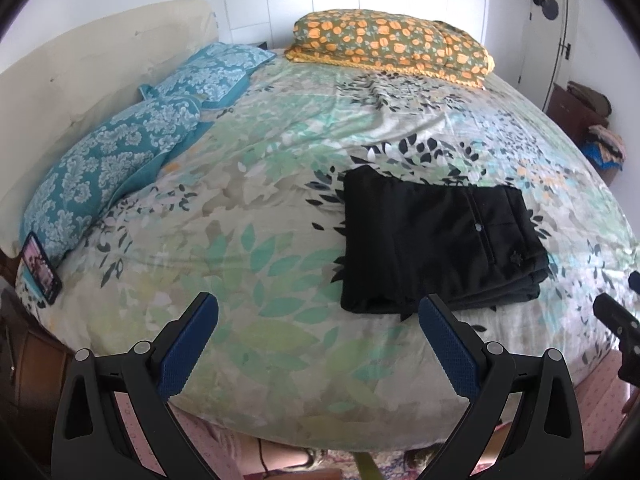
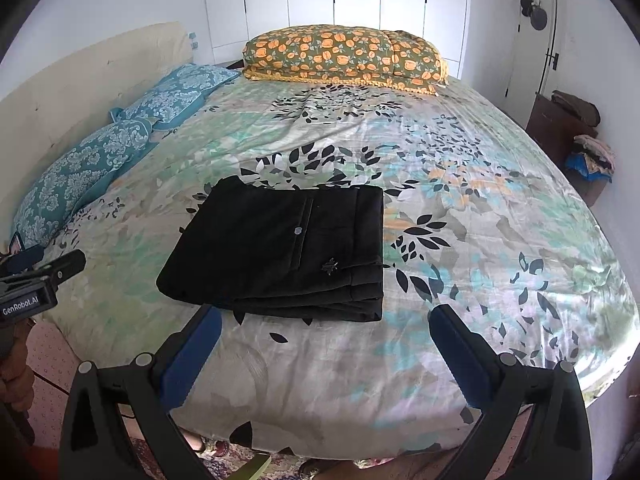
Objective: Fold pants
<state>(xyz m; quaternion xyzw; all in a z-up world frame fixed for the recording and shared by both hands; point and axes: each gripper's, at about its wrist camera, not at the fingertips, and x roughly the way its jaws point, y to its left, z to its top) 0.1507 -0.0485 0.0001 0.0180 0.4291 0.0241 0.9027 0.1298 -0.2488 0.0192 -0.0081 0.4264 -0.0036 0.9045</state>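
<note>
The black pants (image 1: 436, 240) (image 2: 280, 248) lie folded into a flat rectangular stack on the leaf-print bedspread (image 1: 248, 216) (image 2: 460, 240), near the bed's front edge. A pocket button and a small embroidered mark face up. My left gripper (image 1: 318, 312) stands open, held back over the front edge of the bed, with the pants just beyond its right finger. My right gripper (image 2: 326, 324) is open too, nothing between its blue pads, the pants just ahead of its left finger. Neither gripper touches the cloth. The left gripper (image 2: 44, 276) also shows at the left edge of the right wrist view.
Two teal patterned pillows (image 1: 116, 160) (image 2: 92, 156) rest against the cream headboard (image 1: 80, 72) at the left. A folded orange-flowered quilt (image 1: 392, 44) (image 2: 344, 56) sits at the far side. A phone (image 1: 40, 268) leans by the near pillow. Clothes are piled on a brown stand (image 2: 576, 128) at the right wall.
</note>
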